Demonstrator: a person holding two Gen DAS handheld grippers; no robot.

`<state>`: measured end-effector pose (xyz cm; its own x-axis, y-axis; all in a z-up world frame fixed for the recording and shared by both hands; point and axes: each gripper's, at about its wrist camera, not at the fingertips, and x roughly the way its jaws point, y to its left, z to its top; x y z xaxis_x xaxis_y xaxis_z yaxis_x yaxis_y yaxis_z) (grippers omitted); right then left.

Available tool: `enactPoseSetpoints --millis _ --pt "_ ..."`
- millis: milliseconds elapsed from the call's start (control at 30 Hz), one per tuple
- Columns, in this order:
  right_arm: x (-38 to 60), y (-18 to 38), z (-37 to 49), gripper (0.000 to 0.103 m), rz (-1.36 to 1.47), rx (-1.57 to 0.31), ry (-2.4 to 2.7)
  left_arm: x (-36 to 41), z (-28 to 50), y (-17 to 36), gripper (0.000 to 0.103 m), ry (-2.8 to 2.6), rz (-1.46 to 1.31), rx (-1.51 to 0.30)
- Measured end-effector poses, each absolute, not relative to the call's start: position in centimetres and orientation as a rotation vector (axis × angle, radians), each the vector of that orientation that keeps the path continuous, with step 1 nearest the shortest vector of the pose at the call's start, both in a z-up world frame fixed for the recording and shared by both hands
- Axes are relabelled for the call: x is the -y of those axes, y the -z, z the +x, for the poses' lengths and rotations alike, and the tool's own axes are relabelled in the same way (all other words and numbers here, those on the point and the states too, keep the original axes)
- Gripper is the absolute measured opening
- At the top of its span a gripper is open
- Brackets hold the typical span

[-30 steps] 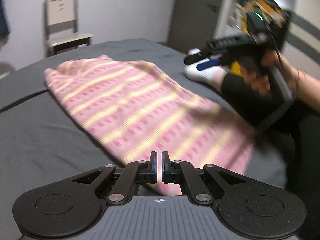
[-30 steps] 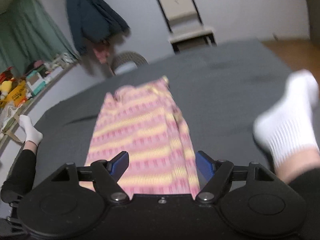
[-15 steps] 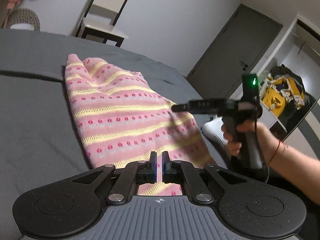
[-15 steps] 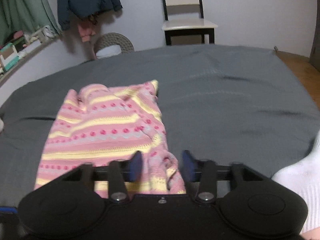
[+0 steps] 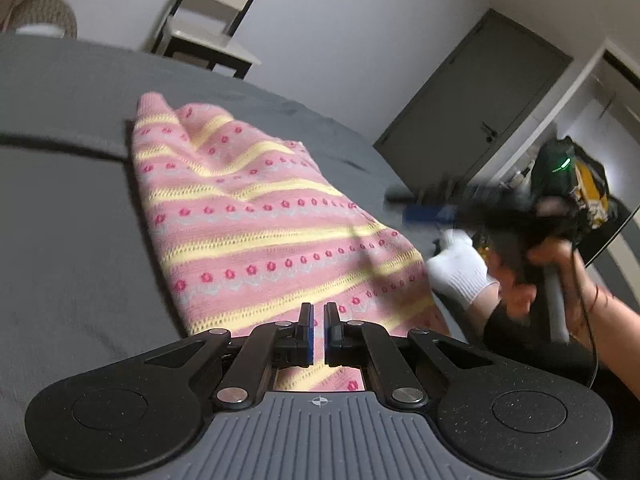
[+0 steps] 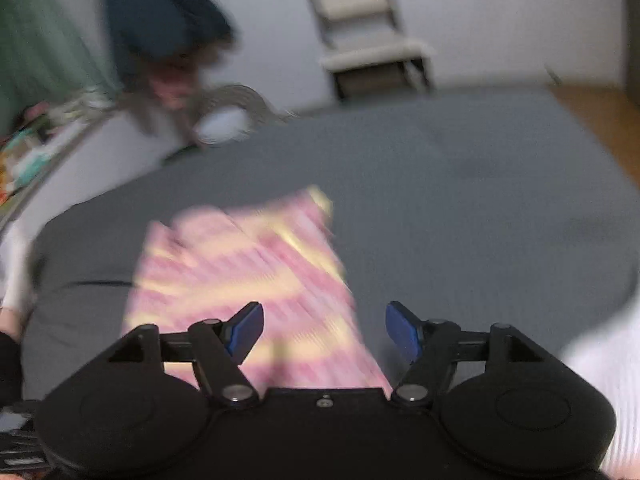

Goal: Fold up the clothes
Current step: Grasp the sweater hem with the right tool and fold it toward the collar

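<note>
Since 0.5 s ago the right gripper (image 6: 324, 330) has spread its blue pads wide again after narrowing over the knit's near edge, and its view has gone blurry w/ motion; the left gripper (image 5: 318, 334) sits about where it was, fingers nearly together w/ a thin slit between them, near hem of the knit (image 5: 256, 224) running under and between them. Whether the cloth is actually pinched I can't tell for sure, but it looks clamped.

Knit: pink w/ yellow stripes and red dots, lying flat as a long narrow strip on the bed (image 5: 72, 208), near end at the grippers, far end bunched a bit twd the chair. In the right view the knit (image 6: 240, 272) lies between and beyond the open pads, nothing held.

Surface: dark grey sheet, mostly smooth, one dark crease line at left of the knit.

Room: pale walls; chair (image 5: 216, 24) w/ dark legs past the bed's far edge; grey door (image 5: 476, 116) at right; dark jacket (image 6: 160, 8) hanging on the wall, green curtain (image 6: 44, 48) beside it; wood floor (image 6: 592, 108) at far right. A hand (image 5: 548, 276) holds the right gripper (image 5: 440, 212) just off the knit's right side, a white sock (image 5: 460, 272) below it.
</note>
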<state>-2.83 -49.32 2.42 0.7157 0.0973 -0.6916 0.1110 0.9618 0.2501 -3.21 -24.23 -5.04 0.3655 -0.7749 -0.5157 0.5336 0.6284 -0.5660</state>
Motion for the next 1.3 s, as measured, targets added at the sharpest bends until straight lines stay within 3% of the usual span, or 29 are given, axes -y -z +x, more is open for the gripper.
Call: enactPoseSetpoints --millis 133,300,567,700,833,1033,1167,1300 --pt "45.4 -3.4 3.0 0.061 0.074 -0.819 -0.077 23.8 -2.7 4.8 0.002 0.845 -0.357 -0.843" --pt "44.3 -0.6 9.4 0.05 0.212 -0.875 -0.085 23.2 -3.1 4.5 0.002 0.86 -0.355 -0.83" --pt "43.7 2.1 9.5 0.029 0.244 -0.893 -0.169 22.7 -3.0 4.9 0.002 0.864 -0.37 -0.865" --pt "41.2 1.2 7.9 0.026 0.027 -0.846 -0.219 23.2 -3.2 4.9 0.002 0.875 -0.358 -0.864" --pt "37.7 0.9 7.2 0.03 -0.246 -0.826 -0.199 23.4 -3.5 4.9 0.002 0.881 -0.344 -0.868" --pt "36.5 0.3 7.9 0.04 -0.338 -0.802 -0.147 23.4 -3.6 5.2 0.002 0.88 -0.336 -0.883" --pt "36.6 0.1 8.7 0.04 -0.277 -0.803 -0.174 23.4 -3.5 5.2 0.002 0.881 -0.343 -0.888" --pt "36.9 1.3 10.0 0.028 -0.206 -0.872 -0.173 23.4 -3.5 5.3 0.002 0.885 -0.342 -0.891"
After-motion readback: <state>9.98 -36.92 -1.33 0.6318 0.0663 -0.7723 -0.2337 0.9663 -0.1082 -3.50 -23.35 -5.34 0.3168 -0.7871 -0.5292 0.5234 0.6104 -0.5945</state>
